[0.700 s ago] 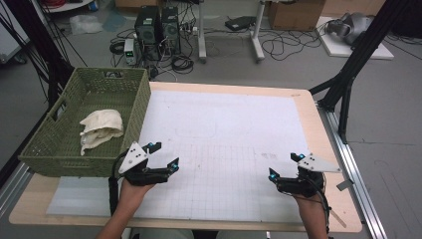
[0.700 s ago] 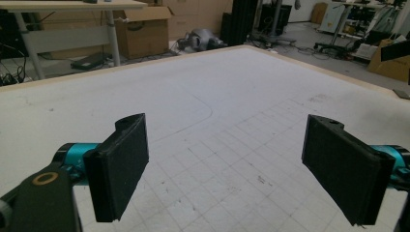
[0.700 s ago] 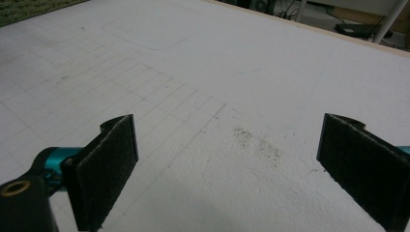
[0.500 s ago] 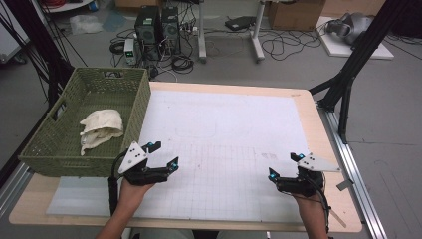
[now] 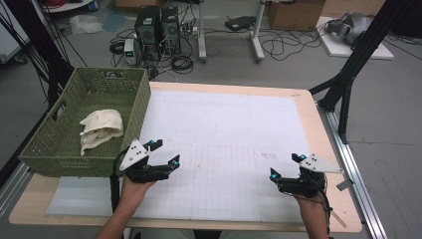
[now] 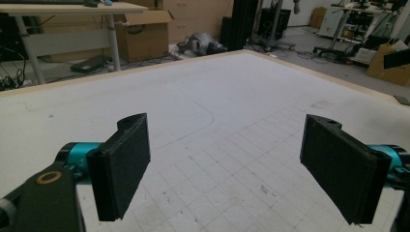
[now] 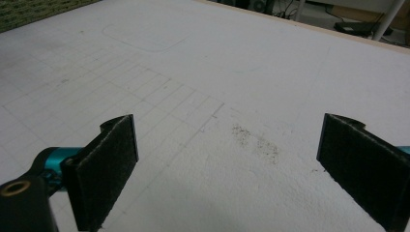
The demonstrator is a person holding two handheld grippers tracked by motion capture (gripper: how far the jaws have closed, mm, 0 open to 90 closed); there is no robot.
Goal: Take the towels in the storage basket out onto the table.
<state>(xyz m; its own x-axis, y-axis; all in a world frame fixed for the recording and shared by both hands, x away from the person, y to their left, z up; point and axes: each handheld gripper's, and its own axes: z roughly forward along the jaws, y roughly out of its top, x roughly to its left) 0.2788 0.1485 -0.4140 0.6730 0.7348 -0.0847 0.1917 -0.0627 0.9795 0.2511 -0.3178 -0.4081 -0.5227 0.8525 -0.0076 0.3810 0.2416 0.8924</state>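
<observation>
My left gripper (image 5: 163, 152) hovers low over the white gridded mat (image 5: 224, 134) near its front left, just right of the green woven basket (image 5: 59, 149). Its jaws stand wide open with nothing between them, as the left gripper view (image 6: 225, 164) confirms. My right gripper (image 5: 287, 167) is at the front right of the mat, also open and empty (image 7: 227, 169). A crumpled cream cloth (image 5: 102, 128) lies inside the basket.
The wooden table (image 5: 318, 124) carries the mat; its right edge meets a metal rail (image 5: 358, 174). Behind the table, on the floor, are computer towers (image 5: 157, 22), cables and a black stand leg (image 5: 348, 79). Cardboard boxes (image 6: 145, 34) stand farther back.
</observation>
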